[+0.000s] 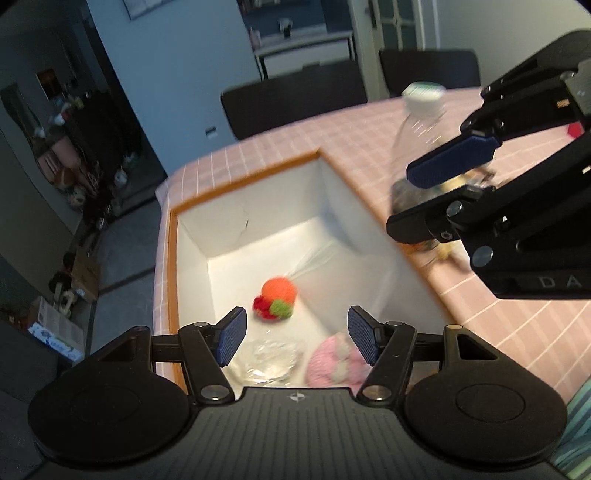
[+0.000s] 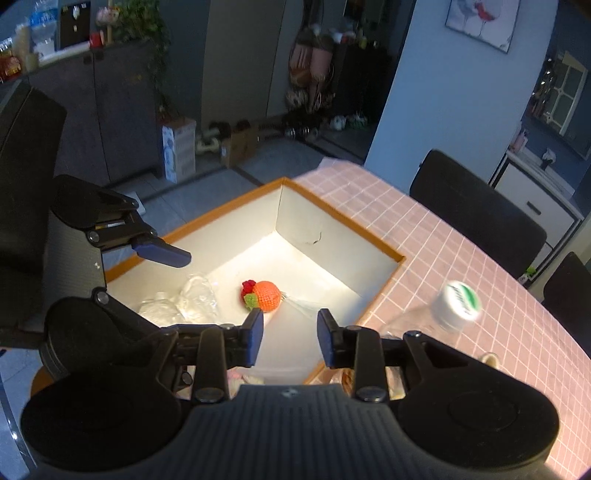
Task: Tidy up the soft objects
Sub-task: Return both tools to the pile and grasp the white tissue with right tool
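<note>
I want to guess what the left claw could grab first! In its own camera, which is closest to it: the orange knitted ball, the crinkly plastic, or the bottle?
1. Crinkly plastic, box floor, between the left claw fingers.
2. Orange knitted ball, mid-box.
3. Bottle, on the tablecloth, far right.

hand-held gripper (image 1: 295, 339) | black ribbed body | blue pads (image 1: 232, 339) | silver screws

Dim room, bluish walls. Pink checked tablecloth (image 2: 461, 258) as landmark: dark chairs (image 2: 476, 218) along far edge, grey tiled floor (image 2: 221, 177) beyond near corner. Dark cabinet (image 2: 107, 110) with trailing plant further back, cardboard boxes (image 2: 240, 144) beside it. Framed picture (image 2: 480, 22) high on wall.
</note>
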A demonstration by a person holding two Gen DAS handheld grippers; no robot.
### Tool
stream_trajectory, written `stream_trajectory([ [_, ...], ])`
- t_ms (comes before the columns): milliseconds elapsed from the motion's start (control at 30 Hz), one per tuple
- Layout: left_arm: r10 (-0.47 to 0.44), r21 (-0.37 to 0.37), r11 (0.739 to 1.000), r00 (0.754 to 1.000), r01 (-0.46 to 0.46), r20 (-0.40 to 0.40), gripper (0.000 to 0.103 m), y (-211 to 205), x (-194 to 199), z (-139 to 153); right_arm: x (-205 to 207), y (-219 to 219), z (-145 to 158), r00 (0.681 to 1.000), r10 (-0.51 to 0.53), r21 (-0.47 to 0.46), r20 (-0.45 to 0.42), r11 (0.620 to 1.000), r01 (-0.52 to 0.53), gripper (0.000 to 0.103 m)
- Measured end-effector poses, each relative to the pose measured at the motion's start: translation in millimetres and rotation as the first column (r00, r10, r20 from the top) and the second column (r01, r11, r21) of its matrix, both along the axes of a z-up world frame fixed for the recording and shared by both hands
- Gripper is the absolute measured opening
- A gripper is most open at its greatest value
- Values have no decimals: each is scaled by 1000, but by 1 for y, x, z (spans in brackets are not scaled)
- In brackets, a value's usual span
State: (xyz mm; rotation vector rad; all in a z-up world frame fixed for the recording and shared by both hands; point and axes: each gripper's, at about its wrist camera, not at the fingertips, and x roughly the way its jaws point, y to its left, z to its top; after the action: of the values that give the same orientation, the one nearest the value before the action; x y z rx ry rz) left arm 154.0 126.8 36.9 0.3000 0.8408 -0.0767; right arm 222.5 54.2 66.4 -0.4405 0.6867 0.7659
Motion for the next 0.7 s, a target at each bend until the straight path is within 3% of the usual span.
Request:
stream_trajectory([
  [200,-67,-63,995,992,74,109,74,-40,-22,22,-18,-64,17,998,-52,64,41,997,50,40],
  [367,-130,-113,982,979,149,160,74,-79,-26,22,-16,-126,18,988,-151,100,45,984,146,50],
  [533,-260,-57,960,951,272,169,74,-132,-16,0,0,-182,-5,962,-273,105,-20,956,273,54],
  [700,-307,-31,949,943,313,126,74,-169,13,-32,20,-225,-38,928,-359,77,-99,927,367,54],
])
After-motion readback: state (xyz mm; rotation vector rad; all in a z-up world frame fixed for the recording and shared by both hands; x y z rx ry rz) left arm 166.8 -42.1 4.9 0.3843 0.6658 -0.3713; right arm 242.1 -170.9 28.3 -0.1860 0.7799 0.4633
